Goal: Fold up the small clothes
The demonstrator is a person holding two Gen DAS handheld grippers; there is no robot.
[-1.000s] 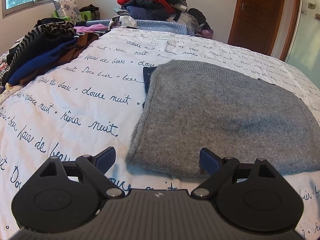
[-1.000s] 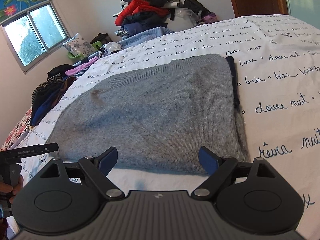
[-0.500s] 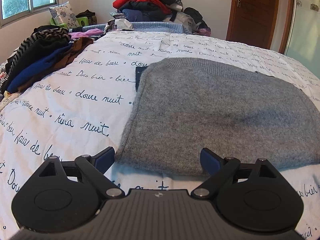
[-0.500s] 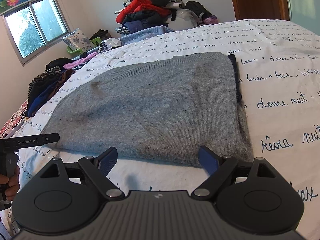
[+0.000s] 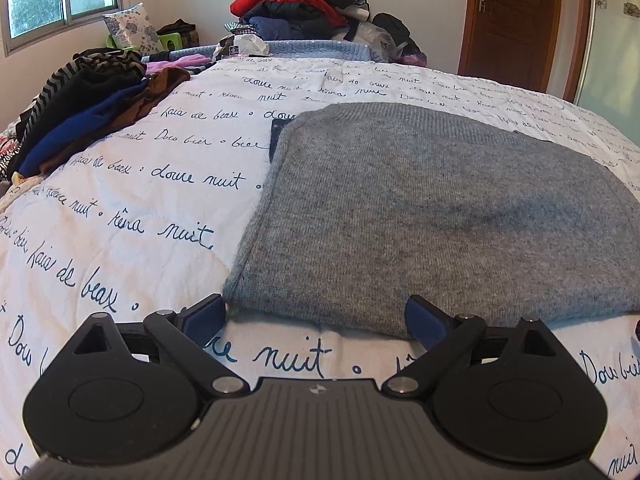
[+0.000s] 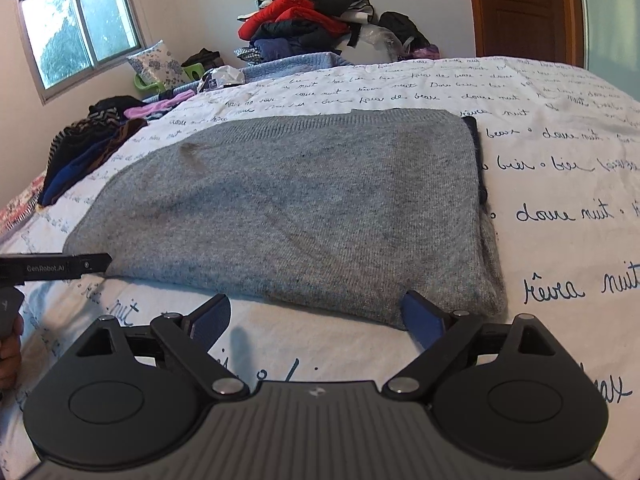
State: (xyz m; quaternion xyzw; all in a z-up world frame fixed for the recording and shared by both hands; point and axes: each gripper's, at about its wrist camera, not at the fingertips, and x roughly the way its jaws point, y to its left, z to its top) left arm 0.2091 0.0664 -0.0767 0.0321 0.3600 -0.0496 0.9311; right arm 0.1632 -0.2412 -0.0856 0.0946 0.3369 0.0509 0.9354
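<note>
Nearest, the left gripper [image 5: 316, 316] and right gripper [image 6: 316, 314] are being held over the bed's near edge, jaws just opened wider, nothing between them. Beyond, the grey sweater [image 5: 440, 216] is lying flat on the quilt [image 5: 132, 208], already folded over; another fold is probably remaining. Far off, clothes are being left piled [image 5: 296, 4].

Bed [image 5: 132, 216] w/ white cover, blue script print. Folded grey sweater [image 5: 432, 216] lies flat in the middle, dark garment edge [image 5: 276, 136] poking out under it. Heap of dark clothes [image 5: 84, 108] along the window side, well apart from sweater.
</note>
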